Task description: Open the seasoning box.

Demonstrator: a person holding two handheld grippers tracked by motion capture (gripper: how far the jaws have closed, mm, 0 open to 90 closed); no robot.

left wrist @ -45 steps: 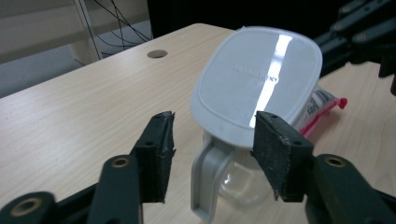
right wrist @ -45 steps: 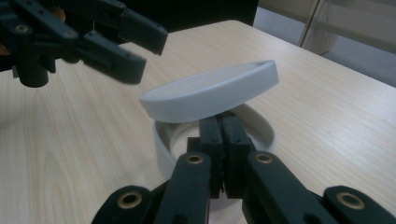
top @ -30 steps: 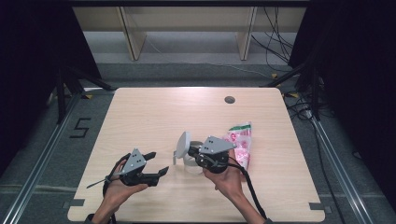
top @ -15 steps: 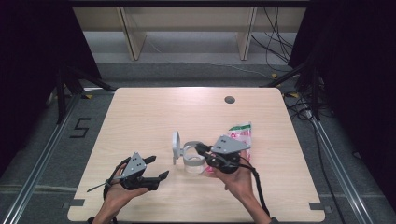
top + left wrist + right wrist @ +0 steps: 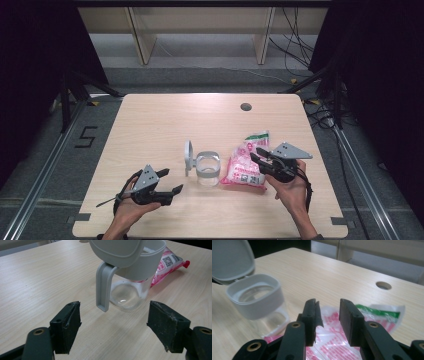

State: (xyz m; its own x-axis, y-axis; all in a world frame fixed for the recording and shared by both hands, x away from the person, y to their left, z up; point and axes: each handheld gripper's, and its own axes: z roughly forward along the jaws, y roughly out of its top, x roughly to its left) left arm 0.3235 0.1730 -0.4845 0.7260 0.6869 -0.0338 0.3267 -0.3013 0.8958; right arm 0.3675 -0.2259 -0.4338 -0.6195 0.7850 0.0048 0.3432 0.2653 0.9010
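right gripper point(image 5: 256, 155): over bag point(image 5: 245, 165), fingers just been opening, part open, apparently nothing gripped | left gripper point(image 5: 172, 181): fingers wide apart, empty, low over worktop point(image 5: 165, 120) near jar point(image 5: 207, 168) | jar: upright mid-worktop, lid point(image 5: 188, 156) flipped up, bag just beside it

The clear jar point(image 5: 207, 170) stands upright on the table, its grey collar on top and its grey lid point(image 5: 188, 157) flipped open, standing up on the side away from the right gripper point(image 5: 257, 157). It sits ahead of the left gripper point(image 5: 171, 181), a little apart. Right beside the jar lies the pink and white bag point(image 5: 245, 165), flat, green strip at its far end, directly under the right gripper's parted jaws, which have just been opening.
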